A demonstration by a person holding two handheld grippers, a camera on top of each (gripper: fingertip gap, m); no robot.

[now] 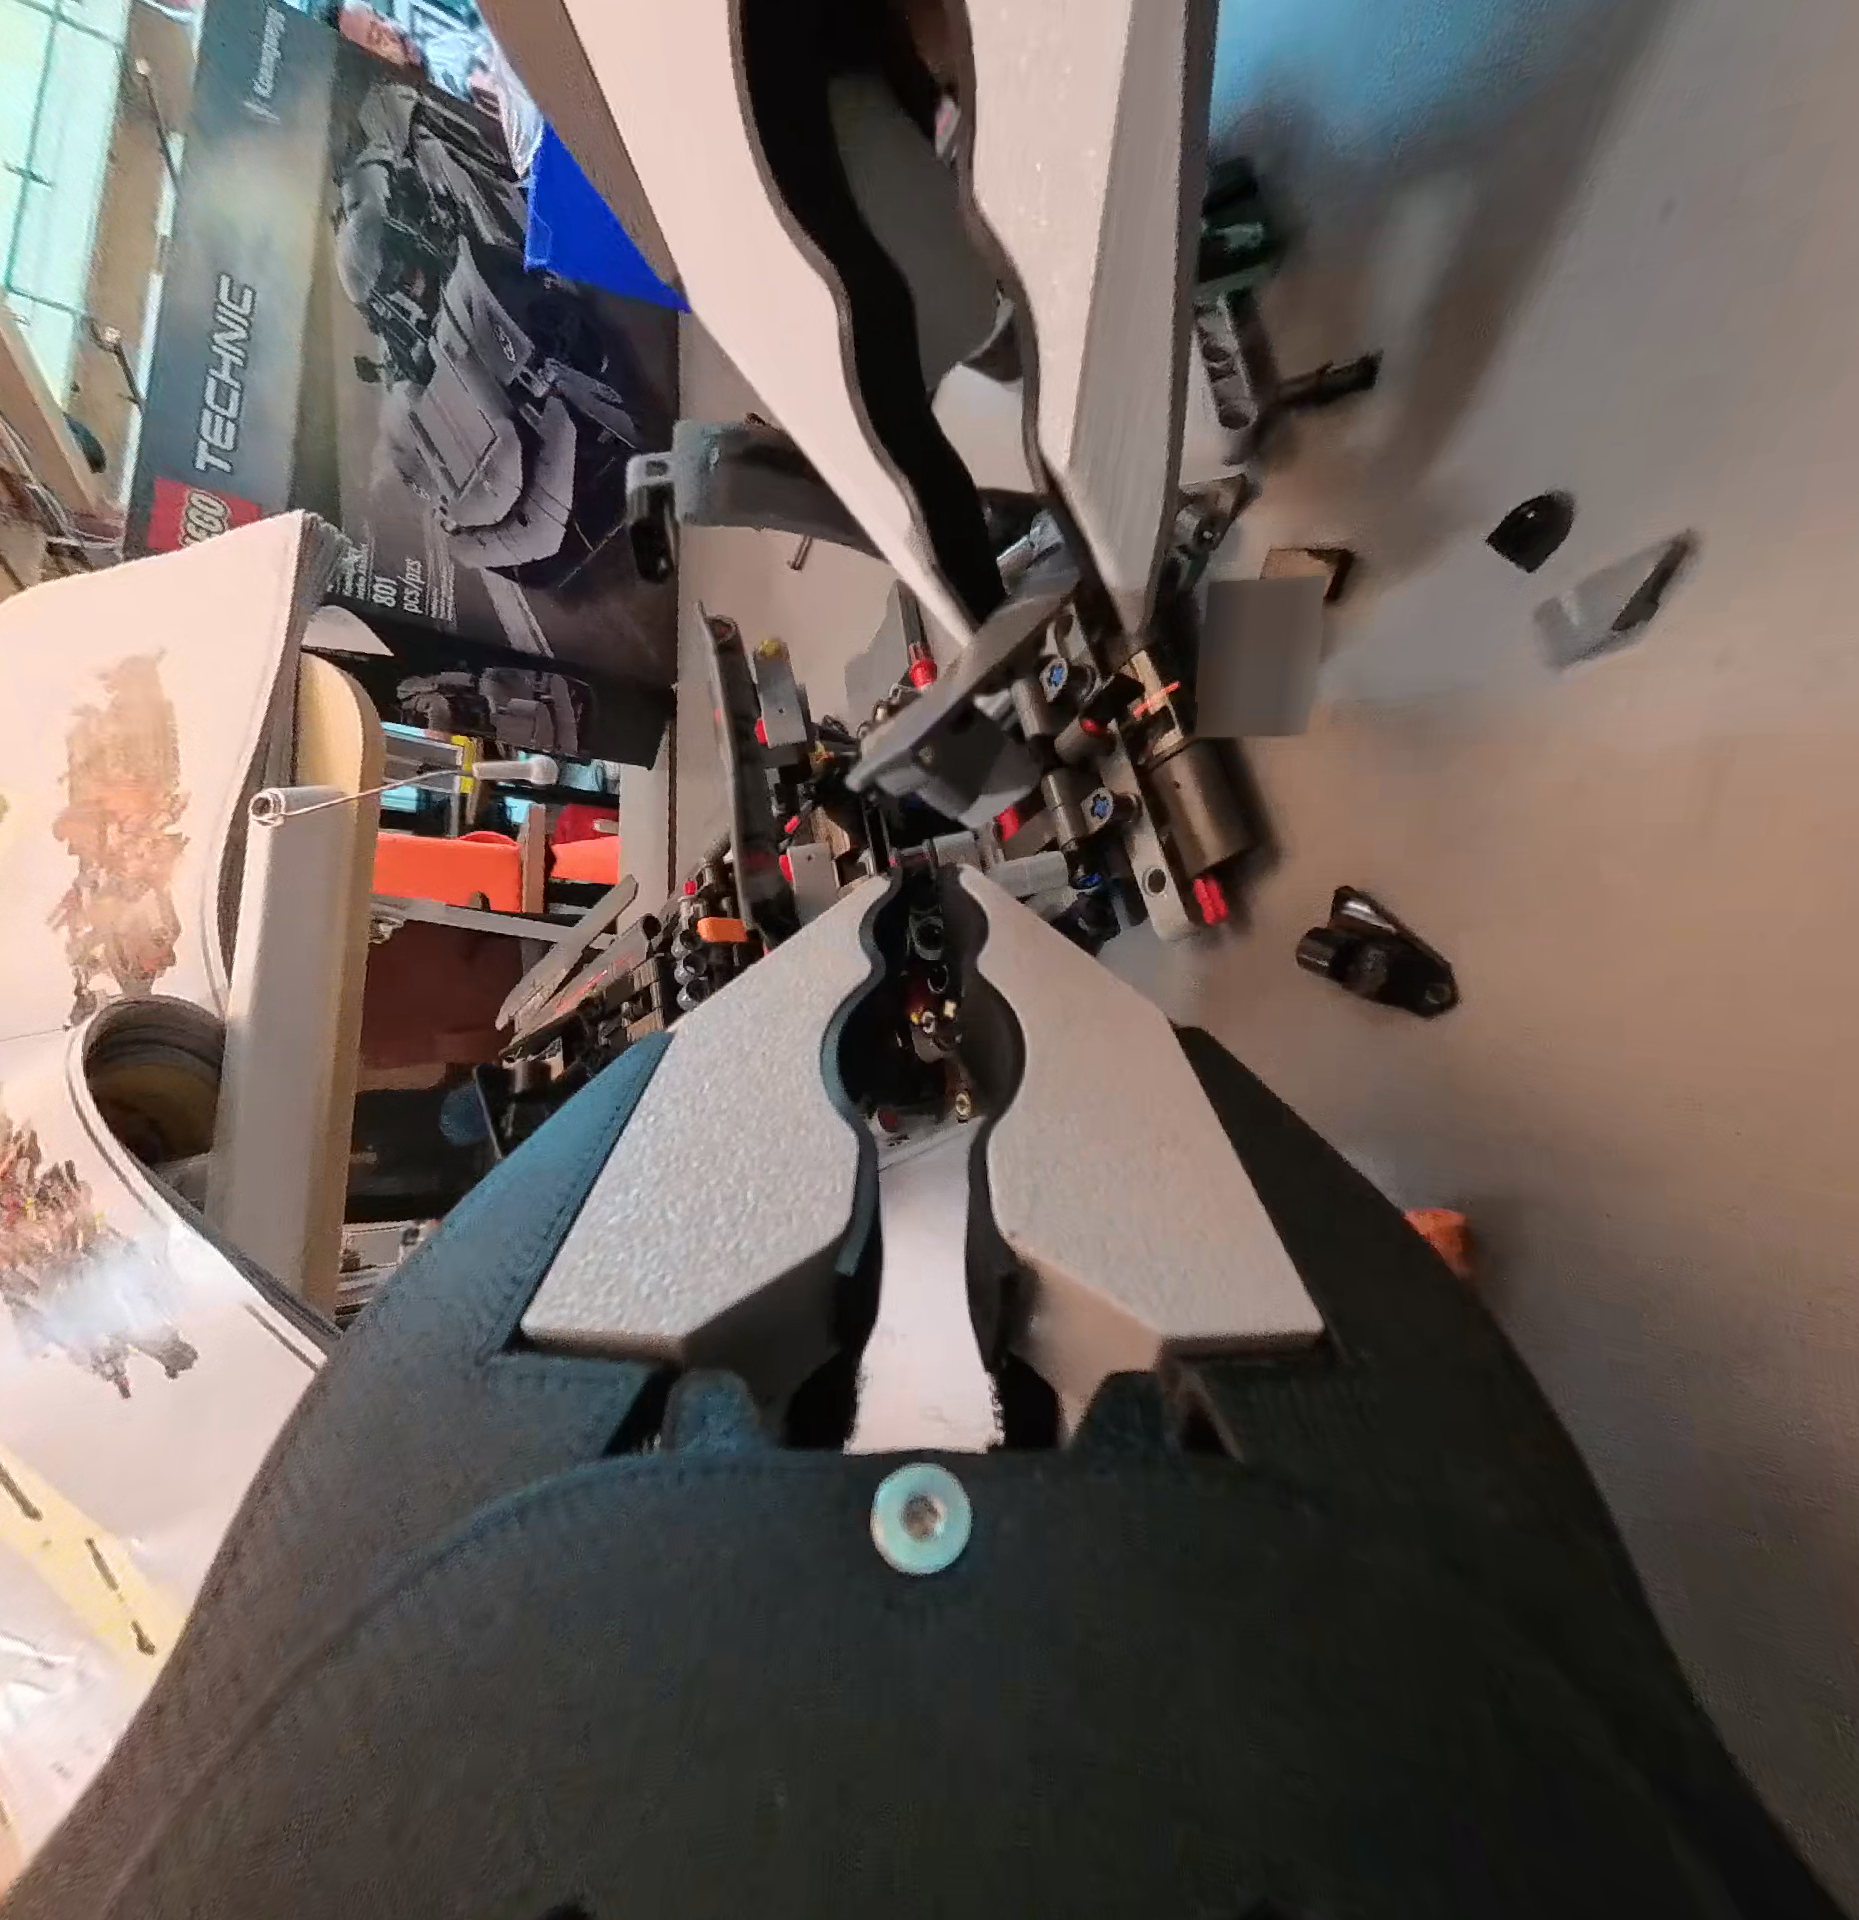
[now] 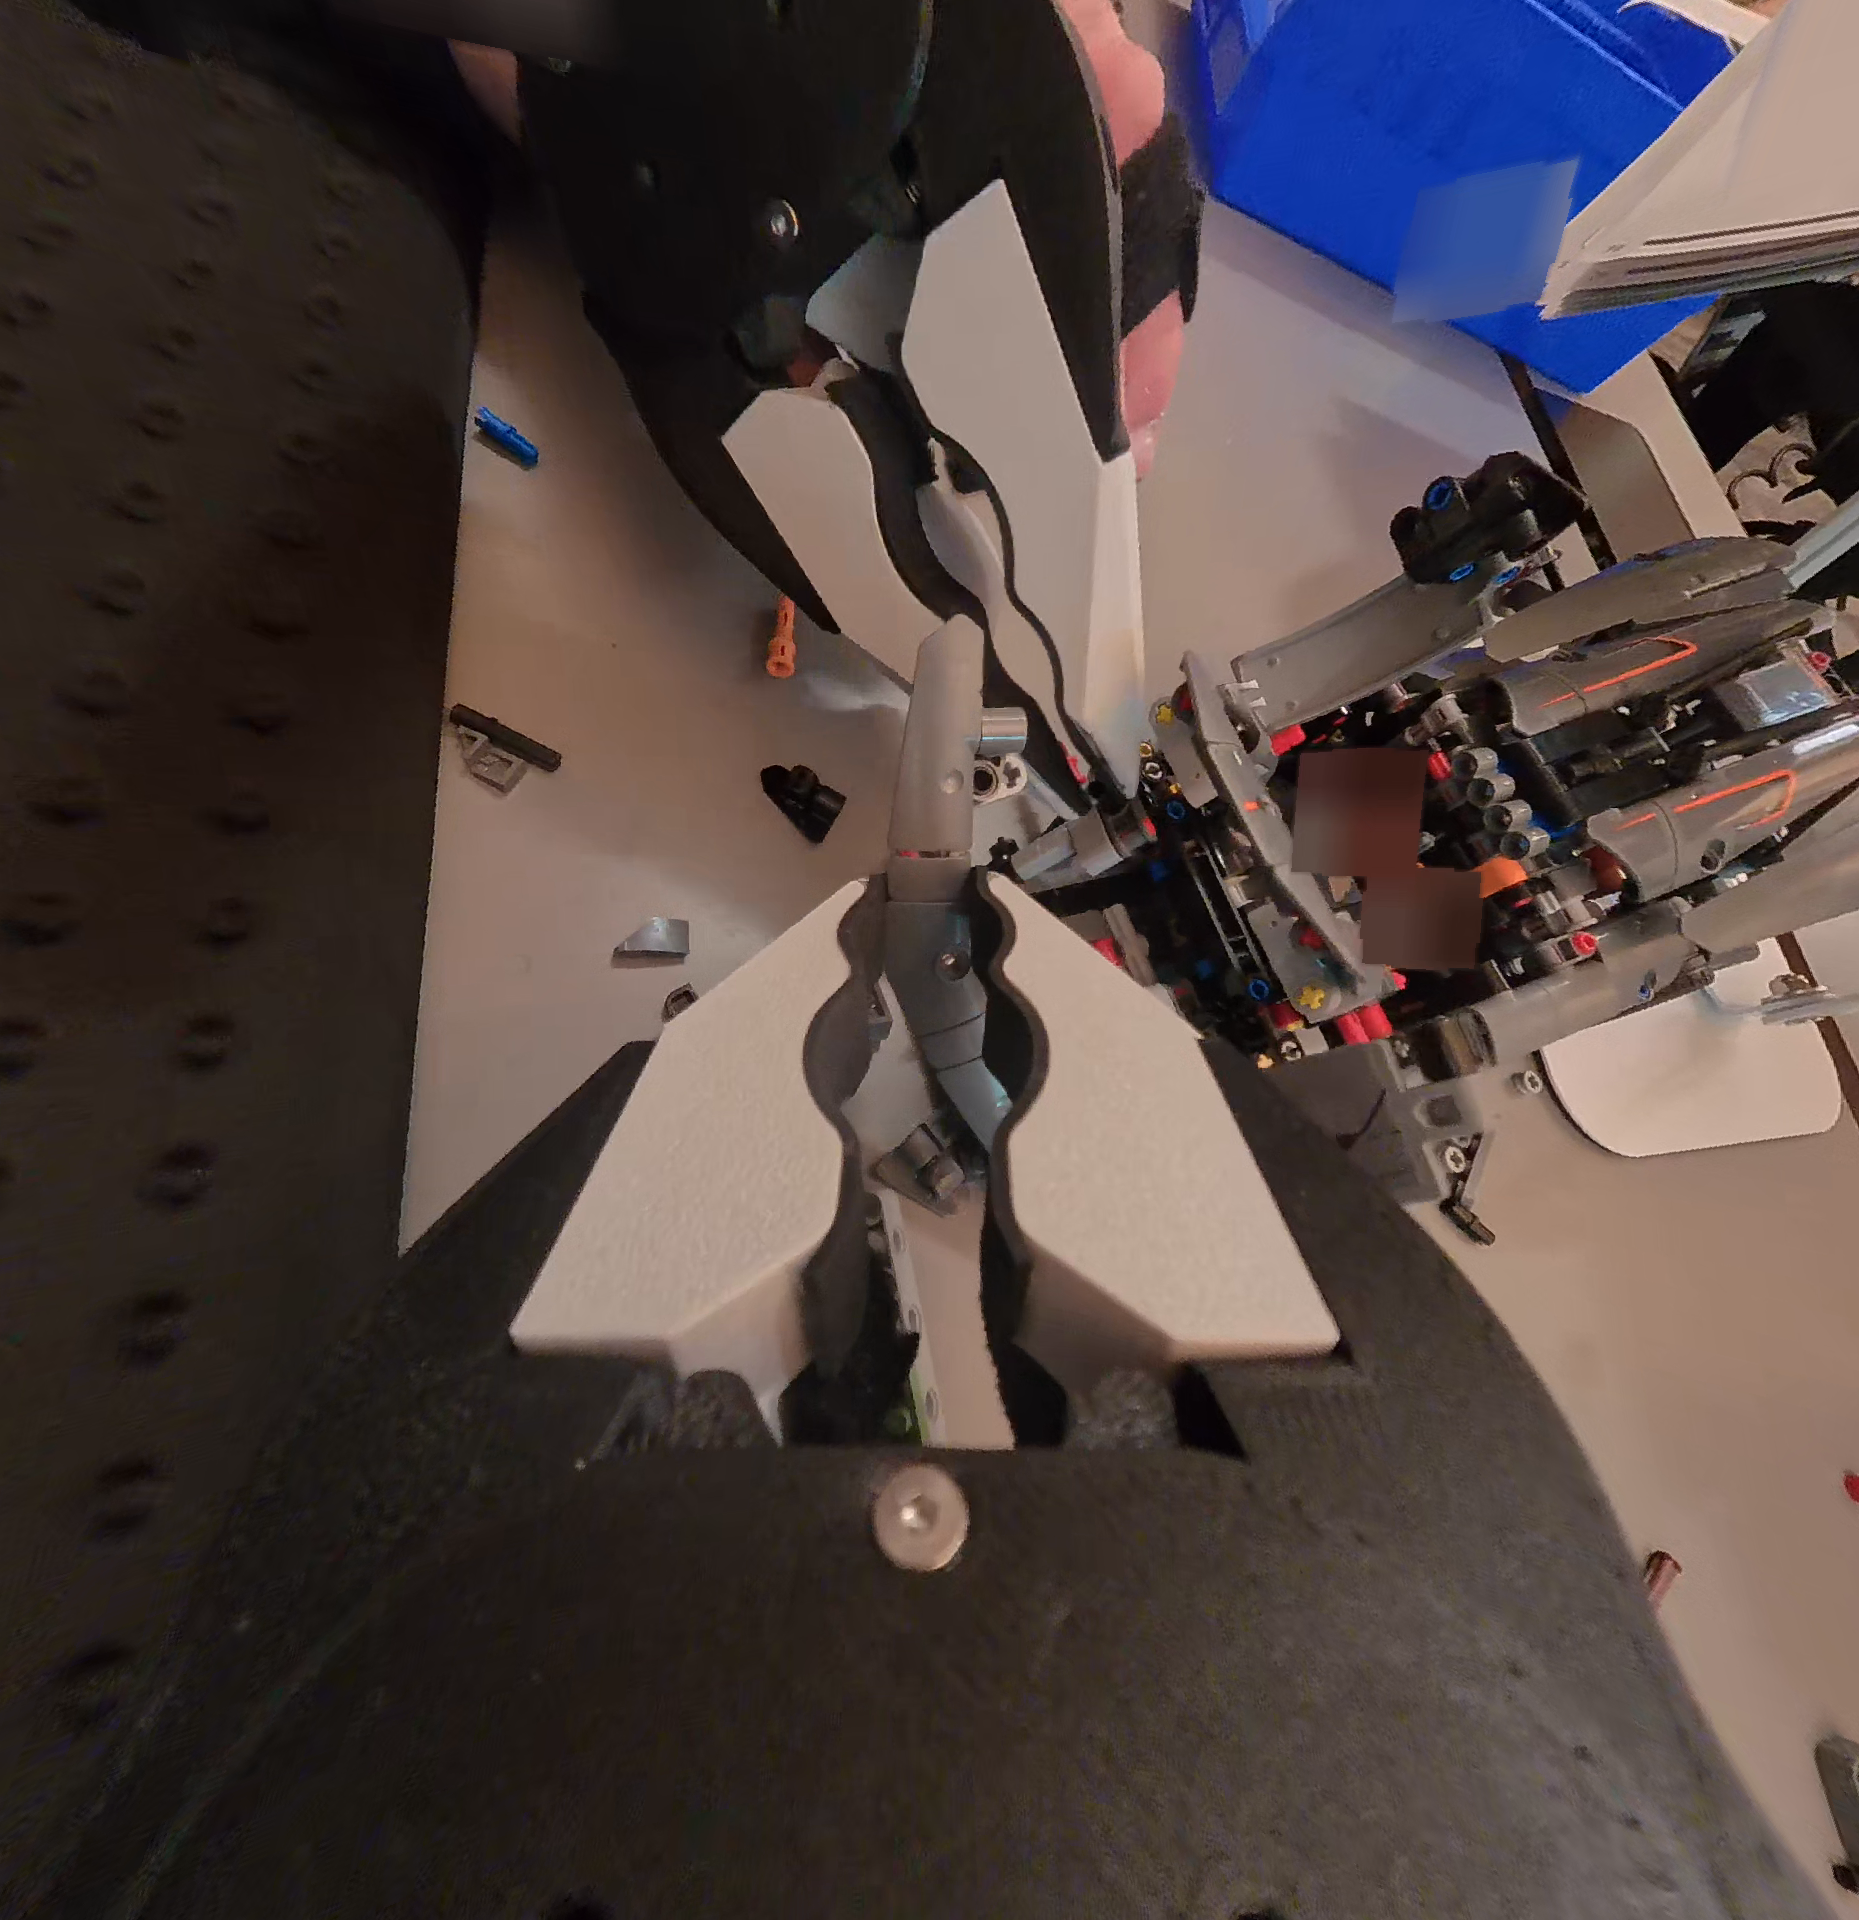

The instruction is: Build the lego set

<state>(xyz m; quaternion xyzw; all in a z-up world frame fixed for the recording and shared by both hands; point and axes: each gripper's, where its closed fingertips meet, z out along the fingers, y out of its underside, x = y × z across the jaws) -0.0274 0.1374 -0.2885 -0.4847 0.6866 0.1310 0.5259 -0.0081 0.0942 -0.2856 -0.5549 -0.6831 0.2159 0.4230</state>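
the right gripper (image 2: 920,904) is clamped on a grey panel piece (image 2: 930,790), a long curved part whose long axis runs straight out past the fingers (image 2: 1112,1091), its rounded tip pointing away from the camera. in the right wrist view the car model (image 2: 1527,831) lies just right of that tip, on the pale desk (image 2: 613,644), so my guess is that the piece must swing right and in to meet the model's near end.

the left gripper (image 1: 925,883) has its fingers (image 1: 738,1122) drawn close on the model's dark frame (image 1: 930,966); it seems to be steadying it, though the contact itself is hard to make out. in the left wrist view the right gripper comes in from the far side, above the model, so both sets of fingers meet at the same end. the right gripper carries the part; the left only braces.

loose bits lie on the desk: a blue pin (image 2: 507,434), an orange pin (image 2: 781,637), a black connector (image 2: 803,800). farther off stand the set's box (image 1: 405,395), an open booklet (image 1: 104,935) and a blue bin (image 2: 1424,156).
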